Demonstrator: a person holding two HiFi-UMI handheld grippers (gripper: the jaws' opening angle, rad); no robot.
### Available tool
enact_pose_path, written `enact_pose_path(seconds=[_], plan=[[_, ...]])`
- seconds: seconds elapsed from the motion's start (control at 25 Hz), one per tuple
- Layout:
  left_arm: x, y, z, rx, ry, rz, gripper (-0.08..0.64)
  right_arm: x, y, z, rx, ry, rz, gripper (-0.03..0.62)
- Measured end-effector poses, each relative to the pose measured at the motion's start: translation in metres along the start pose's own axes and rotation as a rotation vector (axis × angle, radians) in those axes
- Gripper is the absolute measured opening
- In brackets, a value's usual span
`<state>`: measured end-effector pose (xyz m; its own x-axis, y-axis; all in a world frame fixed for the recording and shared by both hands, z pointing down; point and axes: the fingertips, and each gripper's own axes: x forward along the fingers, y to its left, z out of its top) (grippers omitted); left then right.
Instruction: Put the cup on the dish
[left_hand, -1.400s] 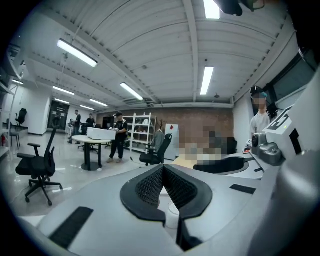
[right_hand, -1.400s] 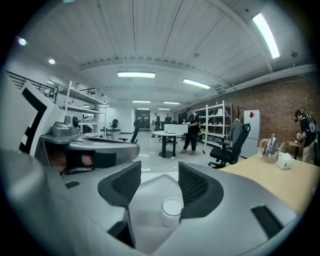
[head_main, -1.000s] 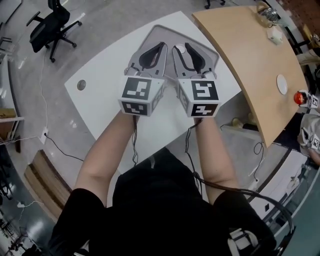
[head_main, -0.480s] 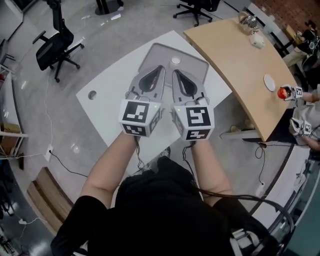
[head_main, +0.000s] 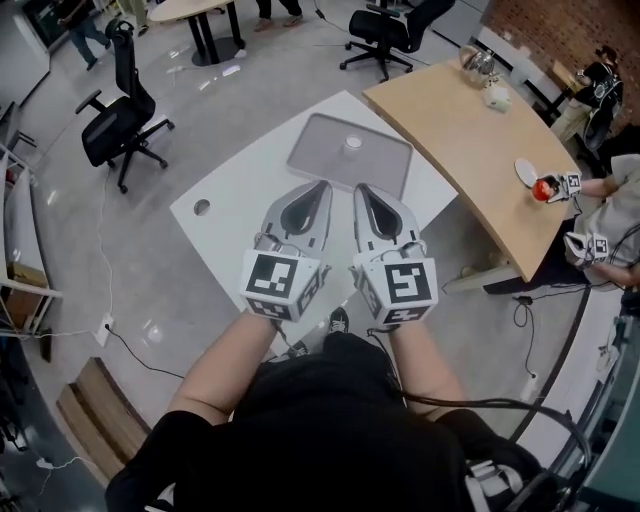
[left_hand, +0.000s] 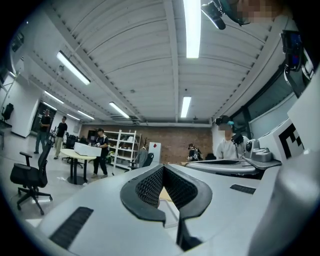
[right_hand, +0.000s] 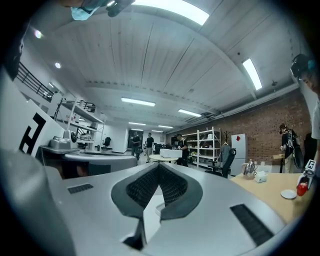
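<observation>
The cup (head_main: 352, 144) is standing upright on the grey dish (head_main: 320, 160), well ahead of both claws. The left claw (head_main: 322, 186) is keeping its jaws pressed together with nothing between them, its ribbed black pads (left_hand: 147, 185) meeting at the tip. The right claw (head_main: 362, 188) is likewise closed and empty, its own pads (right_hand: 142, 186) touching along their front edge. The two claws are hovering side by side, just apart, both pointing toward the dish, with their marker cubes (head_main: 280, 285) sitting over the person's wrists. Below them the white surface (head_main: 240, 190) is carrying the dish near its far corner, and a small round hole (head_main: 202, 207) is showing near its left edge. To the right a curved wooden table (head_main: 470, 130) is running alongside, carrying a white plate (head_main: 525, 172) and some small items at its far end. A black office chair (head_main: 115, 130) is standing on the grey floor to the left.
</observation>
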<state>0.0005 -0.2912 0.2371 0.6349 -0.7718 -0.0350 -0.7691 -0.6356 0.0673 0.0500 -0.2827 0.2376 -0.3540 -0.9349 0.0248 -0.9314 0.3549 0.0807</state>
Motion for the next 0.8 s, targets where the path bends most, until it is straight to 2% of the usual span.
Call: enact_pose_path(seconds=[0.28,0.44,0.52,0.64,0.8], plan=[[-0.047,-0.018,-0.01,0.015,0.046,-0.034,0.006,-0.025,0.038,-0.003,-0.016,0.025,0.012,0.012],[-0.067,-0.027,-0.016,0.07,0.059,-0.06,0.006,-0.037,0.059,-0.004,-0.004,0.018,0.037,0.012],[-0.076,-0.029,-0.019,0.07,0.067,-0.071,0.006,-0.043,0.065,-0.006,0.009,0.017,0.041,0.012],[-0.089,-0.031,-0.02,0.059,0.073,-0.074,0.006,-0.048,0.075,-0.009,0.024,0.025,0.05,0.012],[-0.099,-0.027,-0.015,0.082,0.062,-0.068,0.006,-0.047,0.085,-0.011,0.025,0.04,0.065,0.012]])
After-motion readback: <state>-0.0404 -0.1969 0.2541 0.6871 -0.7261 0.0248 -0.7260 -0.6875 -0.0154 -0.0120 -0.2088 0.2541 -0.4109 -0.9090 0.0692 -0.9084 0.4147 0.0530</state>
